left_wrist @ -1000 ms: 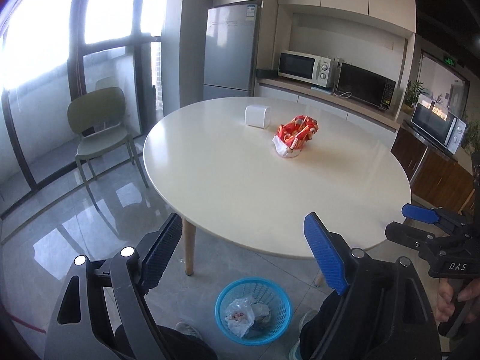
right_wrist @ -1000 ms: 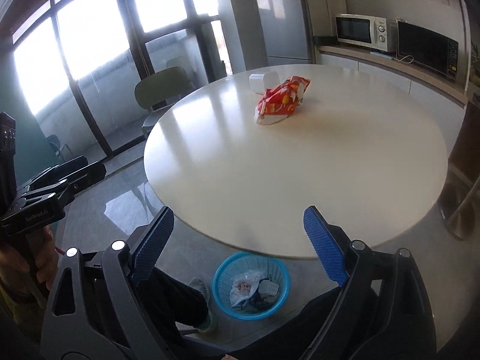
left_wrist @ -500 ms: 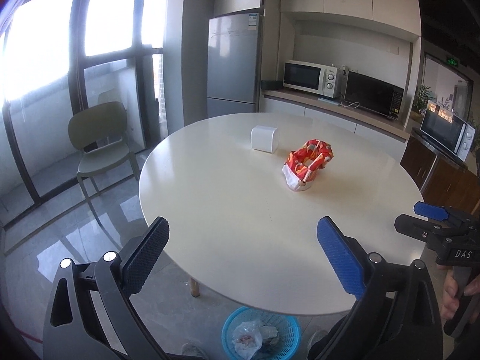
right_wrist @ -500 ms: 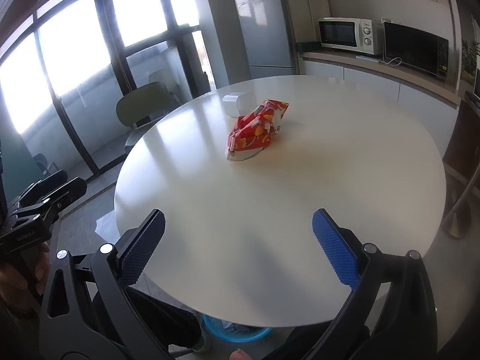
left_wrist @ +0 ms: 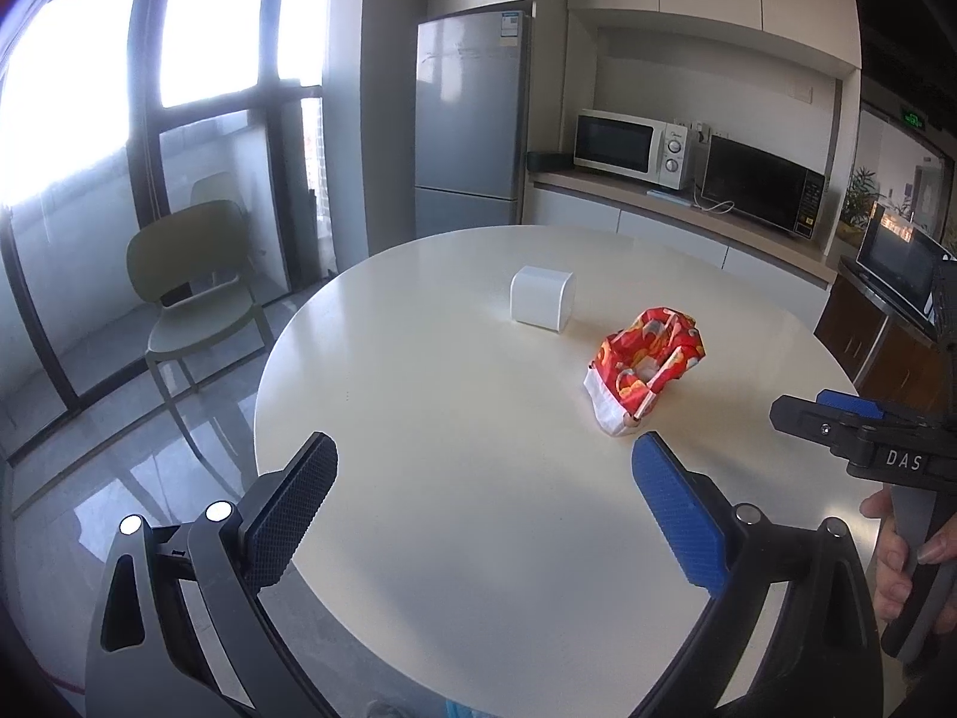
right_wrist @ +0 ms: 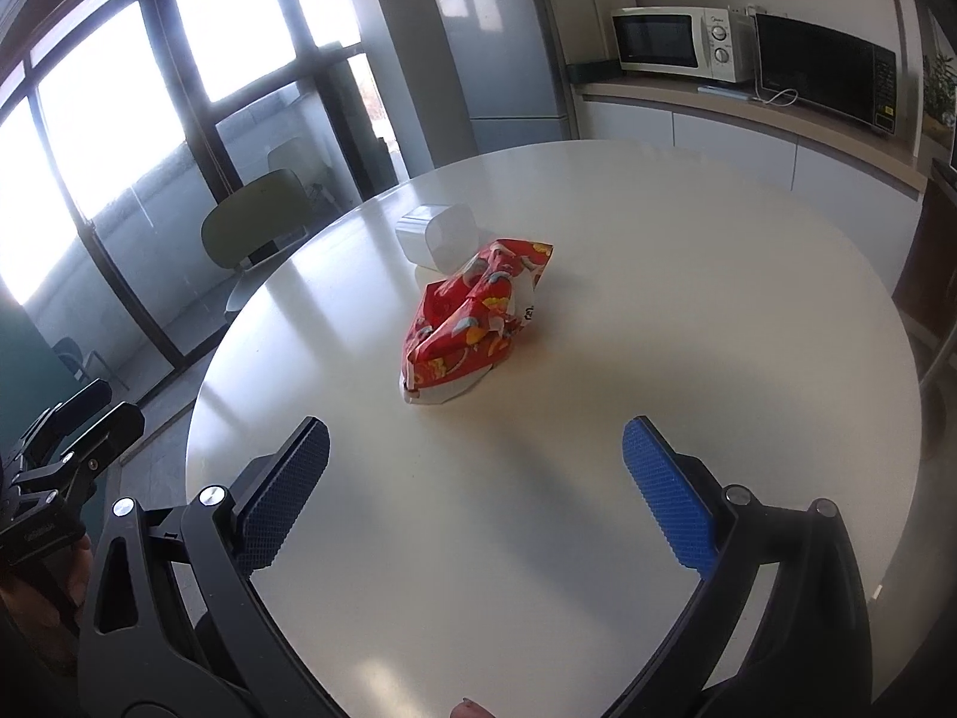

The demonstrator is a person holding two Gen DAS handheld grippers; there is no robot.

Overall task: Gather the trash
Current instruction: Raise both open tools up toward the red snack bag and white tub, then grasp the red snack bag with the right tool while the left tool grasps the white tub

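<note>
A crumpled red and orange snack bag (left_wrist: 645,370) (right_wrist: 472,320) lies on the round white table (left_wrist: 478,538) (right_wrist: 658,311), just in front of a white box (left_wrist: 543,297) (right_wrist: 439,236). My left gripper (left_wrist: 484,484) hovers over the near part of the table, open wide, with nothing between its blue pads; the bag is beyond its right finger. My right gripper (right_wrist: 475,475) is also open and empty, and the bag lies ahead of it, slightly left of centre. The right gripper's tips (left_wrist: 837,413) show at the right edge of the left wrist view.
A green chair (left_wrist: 191,293) stands left of the table by the windows. A fridge (left_wrist: 469,119) and a counter with two microwaves (left_wrist: 634,146) line the back wall. A hand (left_wrist: 897,556) holds the right gripper's handle.
Both grippers moved forward over the table toward the bag. The blue waste basket on the floor has dropped out of both views. Both pairs of jaws stand a little wider than a second ago.
</note>
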